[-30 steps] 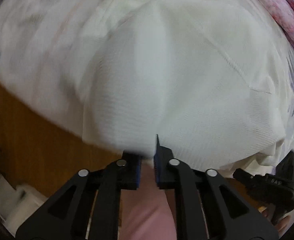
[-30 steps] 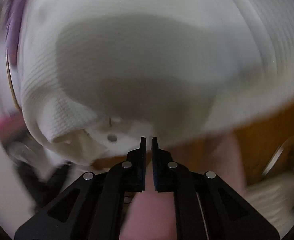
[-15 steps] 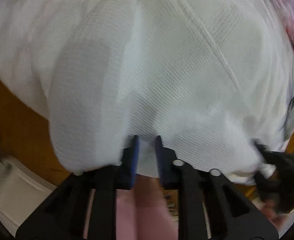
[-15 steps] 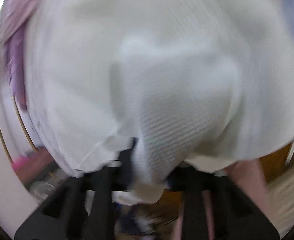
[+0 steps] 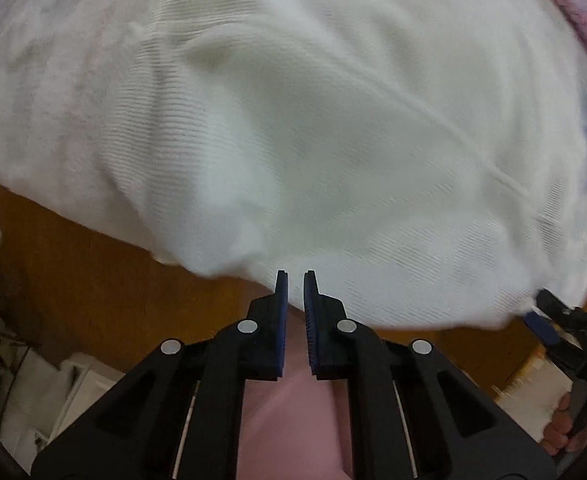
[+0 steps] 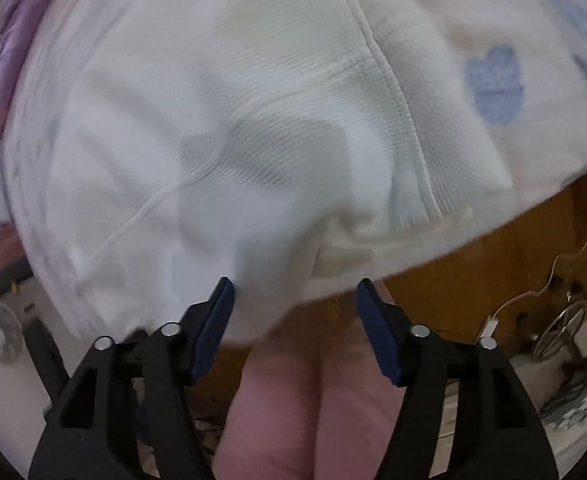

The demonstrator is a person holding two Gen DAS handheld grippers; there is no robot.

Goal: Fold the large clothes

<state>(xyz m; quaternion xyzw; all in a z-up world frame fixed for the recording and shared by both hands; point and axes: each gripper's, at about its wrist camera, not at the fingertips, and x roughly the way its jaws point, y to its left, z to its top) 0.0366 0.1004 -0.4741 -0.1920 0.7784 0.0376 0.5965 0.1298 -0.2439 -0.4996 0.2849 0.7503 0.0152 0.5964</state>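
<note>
White knit garment (image 5: 333, 140) lies heaped on a bed covered by a pale printed sheet (image 6: 493, 84), its near hem drooping over the bed's wooden side (image 5: 93, 272). A raised seam (image 6: 389, 80) runs down its middle in the right view.

Left tongs (image 5: 295, 280): jaws nearly together, a narrow gap between the blue pads. The hem lies just beyond the tips; nothing seen pinched between them. Jaws have just been closing a little. Likely a release already made, tongs resting shut above the edge.

Right tongs (image 6: 293, 292): jaws have just been opening, now standing well apart. The garment's edge hangs down between and just behind the tips, but the pads do not press on it. Reads as a let-go, so the folded part can settle on the bed.

Both tongs point steeply down at the near edge, the natural stance for laying cloth down flat. Person's pink trousers (image 6: 293, 400) visible below both.

Fold looks loose and lumpy; smoothing probably needed.
</note>
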